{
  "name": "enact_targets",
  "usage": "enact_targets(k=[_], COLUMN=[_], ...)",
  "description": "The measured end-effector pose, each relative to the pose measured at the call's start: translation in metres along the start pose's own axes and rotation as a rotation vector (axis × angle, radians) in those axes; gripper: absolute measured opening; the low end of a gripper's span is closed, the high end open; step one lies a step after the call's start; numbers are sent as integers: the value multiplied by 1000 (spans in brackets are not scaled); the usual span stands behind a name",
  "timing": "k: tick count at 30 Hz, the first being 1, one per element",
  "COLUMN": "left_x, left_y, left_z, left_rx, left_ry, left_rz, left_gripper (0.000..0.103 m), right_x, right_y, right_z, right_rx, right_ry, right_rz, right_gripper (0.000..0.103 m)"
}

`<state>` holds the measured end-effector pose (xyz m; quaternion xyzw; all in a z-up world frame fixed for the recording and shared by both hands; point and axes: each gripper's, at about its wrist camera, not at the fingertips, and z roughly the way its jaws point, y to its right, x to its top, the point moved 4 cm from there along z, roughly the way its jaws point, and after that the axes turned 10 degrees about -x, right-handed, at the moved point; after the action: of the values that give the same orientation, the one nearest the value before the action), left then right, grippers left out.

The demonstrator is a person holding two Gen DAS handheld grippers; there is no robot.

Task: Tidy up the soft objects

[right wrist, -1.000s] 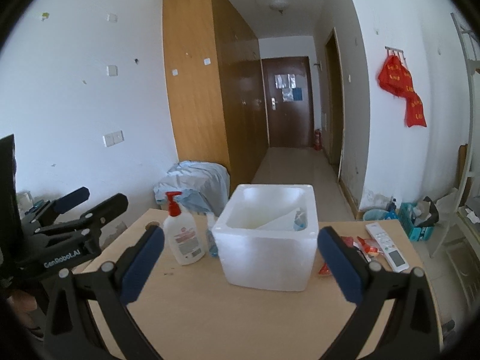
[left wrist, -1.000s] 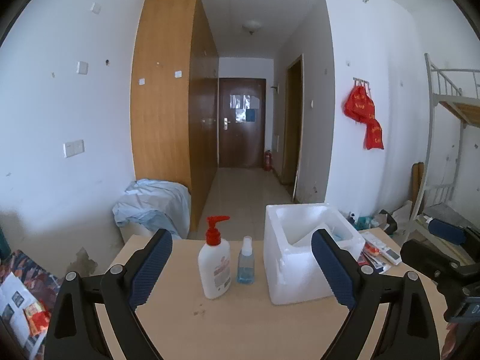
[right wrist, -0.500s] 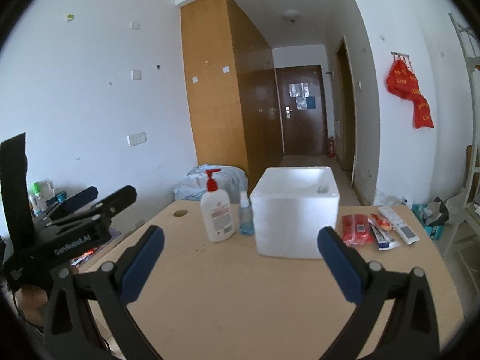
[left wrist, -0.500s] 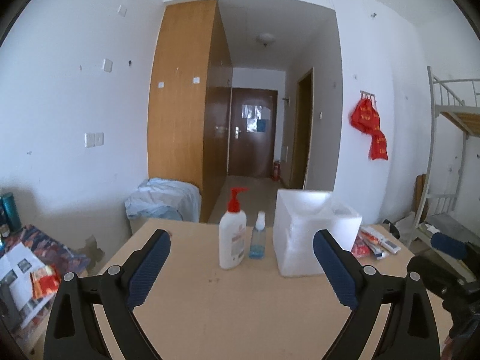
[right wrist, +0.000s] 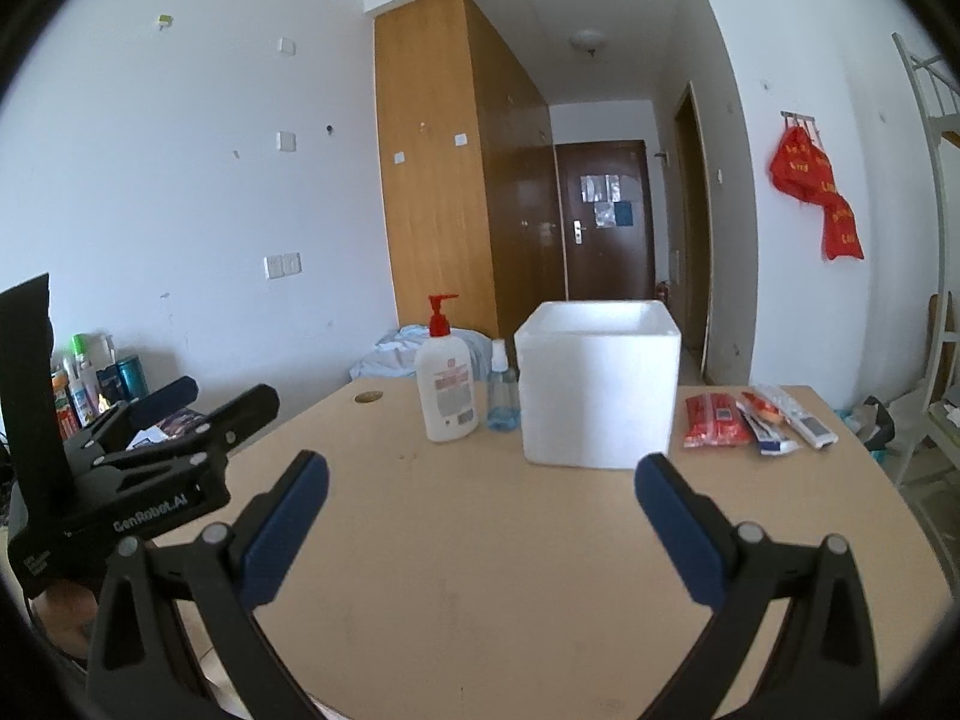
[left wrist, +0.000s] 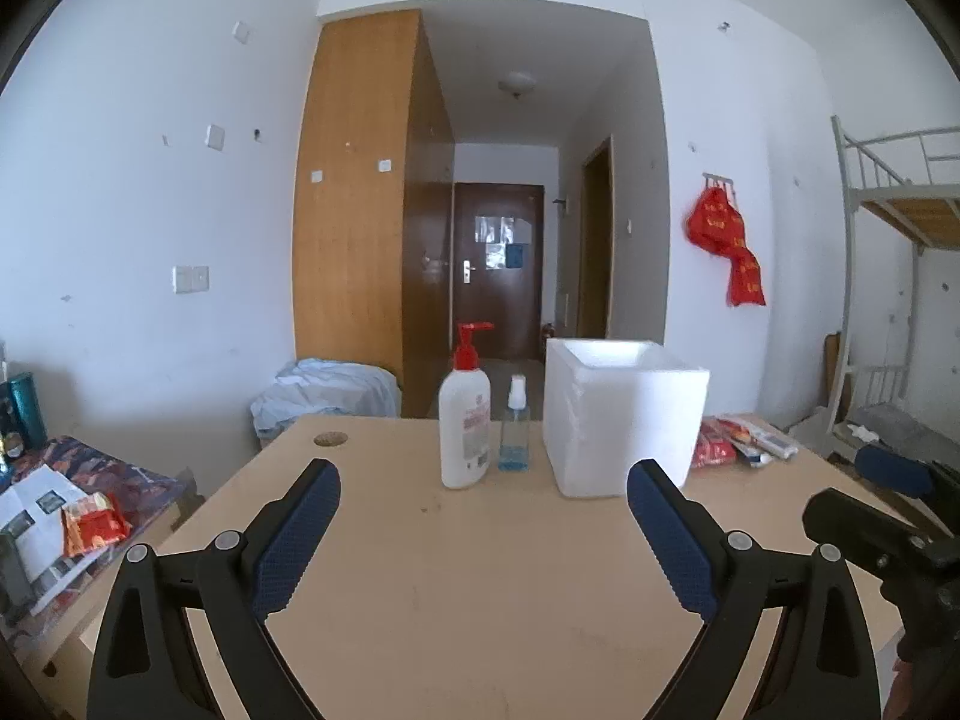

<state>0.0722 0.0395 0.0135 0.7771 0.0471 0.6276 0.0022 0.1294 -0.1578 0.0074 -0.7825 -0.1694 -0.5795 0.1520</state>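
A: Where do the soft packets lie?
B: The red packets (right wrist: 716, 420) lie on the bench (right wrist: 540, 552), just right of the white foam box (right wrist: 600, 384).
A: And the claws?
B: Left claw (left wrist: 483, 540) and right claw (right wrist: 480, 531) are both spread wide, holding nothing, nearer the camera than the box.

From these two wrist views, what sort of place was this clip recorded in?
Most likely a dorm-style bedroom. A metal bunk bed stands at the right wall, a tall wooden wardrobe flanks a short hallway ending at a dark entry door, and the work surface is a plain desk holding toiletries.
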Motion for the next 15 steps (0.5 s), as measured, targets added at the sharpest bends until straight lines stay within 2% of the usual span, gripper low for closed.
enact_targets(k=[7,15], left_x=[-21,-18], left_y=[-3,-2], left_z=[-6,-5], left_rx=[-2,-3], left_ry=[-29,-29], left_rz=[-13,-11], left_gripper=[97,97], right_x=[-25,-21], right_y=[-4,0], right_z=[-2,-12], right_rx=[2,-25], right_ry=[-18,5], right_rz=[21,47], right_gripper=[103,103])
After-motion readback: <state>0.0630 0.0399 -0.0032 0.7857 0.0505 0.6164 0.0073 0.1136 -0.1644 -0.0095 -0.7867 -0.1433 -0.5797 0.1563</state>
